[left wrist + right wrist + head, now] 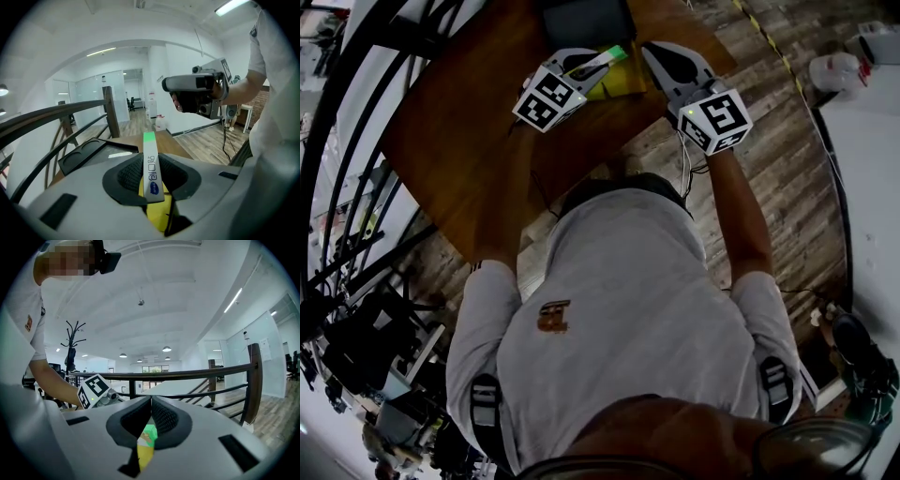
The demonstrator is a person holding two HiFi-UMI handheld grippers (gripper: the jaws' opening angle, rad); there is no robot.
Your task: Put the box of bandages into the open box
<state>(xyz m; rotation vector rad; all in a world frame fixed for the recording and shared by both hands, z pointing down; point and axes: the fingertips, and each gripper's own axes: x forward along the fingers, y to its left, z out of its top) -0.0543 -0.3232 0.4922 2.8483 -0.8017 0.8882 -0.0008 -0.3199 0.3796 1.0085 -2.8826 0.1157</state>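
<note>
The box of bandages [151, 171] is a slim white box with a green end and blue print. It stands edge-on between the jaws of my left gripper [153, 180], which is shut on it. In the head view the box [605, 60] sticks out of the left gripper [581, 67] over the wooden table. A yellow object [622, 82] lies just under it. My right gripper [664, 54] is beside it on the right, with its jaws closed tip to tip and nothing between them [151, 401]. A dark open box or tray [586, 21] sits at the table's far edge.
The brown wooden table [459, 141] is small and stands by a dark curved railing [356, 122]. The dark tray [86, 153] lies ahead and left of the left gripper. A white jug [832, 70] stands on the plank floor at the right.
</note>
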